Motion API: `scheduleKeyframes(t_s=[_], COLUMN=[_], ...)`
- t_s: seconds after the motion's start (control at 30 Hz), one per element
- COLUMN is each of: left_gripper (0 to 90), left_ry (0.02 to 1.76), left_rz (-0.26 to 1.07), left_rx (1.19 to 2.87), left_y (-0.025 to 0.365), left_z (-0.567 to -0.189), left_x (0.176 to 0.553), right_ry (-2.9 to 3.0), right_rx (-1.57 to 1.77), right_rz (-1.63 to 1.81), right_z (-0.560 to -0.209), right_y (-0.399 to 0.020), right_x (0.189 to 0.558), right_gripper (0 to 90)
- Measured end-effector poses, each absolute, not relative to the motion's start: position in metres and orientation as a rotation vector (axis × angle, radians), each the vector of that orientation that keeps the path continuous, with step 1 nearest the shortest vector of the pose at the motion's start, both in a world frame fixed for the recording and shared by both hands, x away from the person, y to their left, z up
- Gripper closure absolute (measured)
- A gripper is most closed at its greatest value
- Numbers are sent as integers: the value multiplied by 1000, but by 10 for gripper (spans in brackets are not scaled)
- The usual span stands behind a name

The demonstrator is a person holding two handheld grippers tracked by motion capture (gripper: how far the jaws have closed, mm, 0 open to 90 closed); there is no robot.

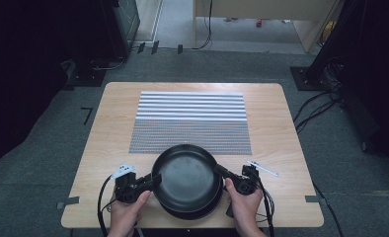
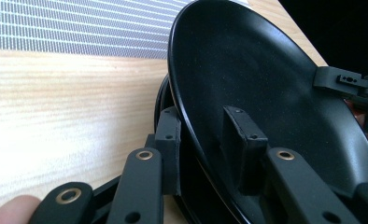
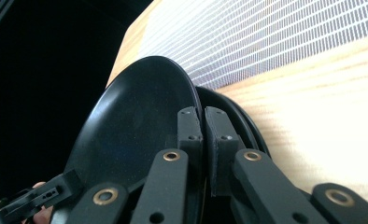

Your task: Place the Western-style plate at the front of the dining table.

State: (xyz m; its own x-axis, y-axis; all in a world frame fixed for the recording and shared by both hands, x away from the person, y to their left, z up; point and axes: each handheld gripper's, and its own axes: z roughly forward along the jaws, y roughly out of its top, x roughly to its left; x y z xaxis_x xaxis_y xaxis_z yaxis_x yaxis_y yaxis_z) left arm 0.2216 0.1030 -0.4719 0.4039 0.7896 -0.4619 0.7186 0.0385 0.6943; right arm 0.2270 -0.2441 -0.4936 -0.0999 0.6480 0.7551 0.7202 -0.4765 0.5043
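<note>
A black plate [image 1: 186, 174] is held over a second black plate [image 1: 195, 212] that lies at the table's near edge, offset toward me. My left gripper [image 1: 156, 179] is shut on the upper plate's left rim, and my right gripper [image 1: 218, 171] is shut on its right rim. In the left gripper view the upper plate [image 2: 266, 84] slopes up between the jaws of the left gripper [image 2: 203, 140], and the lower plate's rim [image 2: 161, 100] shows behind it. In the right gripper view the right gripper [image 3: 204, 130] pinches the upper plate [image 3: 135, 121] at its edge, above the lower plate [image 3: 236, 114].
A striped grey and white mat [image 1: 190, 123] covers the middle and far part of the wooden table [image 1: 108, 133]. A thin white stick-like object [image 1: 263, 168] lies just right of my right gripper. Cables and stands crowd the dark floor around the table.
</note>
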Motion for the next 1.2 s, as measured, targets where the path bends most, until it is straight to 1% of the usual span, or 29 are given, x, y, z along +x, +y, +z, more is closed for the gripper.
scheduleKeyframes(t_s=[0.53,1.2], left_gripper=[691,696], left_ry=[1329,1333], left_rz=[97,106], left_rx=[1674,1656], left_y=[96,94], left_z=[-458,-445], left_x=[258,315], right_ry=[-1588,-1592], right_rx=[-2055,-2068], right_rz=[-1670,-1664], right_z=[-477,-461], right_y=[-250,-251], right_x=[259,313], right_gripper=[861,861])
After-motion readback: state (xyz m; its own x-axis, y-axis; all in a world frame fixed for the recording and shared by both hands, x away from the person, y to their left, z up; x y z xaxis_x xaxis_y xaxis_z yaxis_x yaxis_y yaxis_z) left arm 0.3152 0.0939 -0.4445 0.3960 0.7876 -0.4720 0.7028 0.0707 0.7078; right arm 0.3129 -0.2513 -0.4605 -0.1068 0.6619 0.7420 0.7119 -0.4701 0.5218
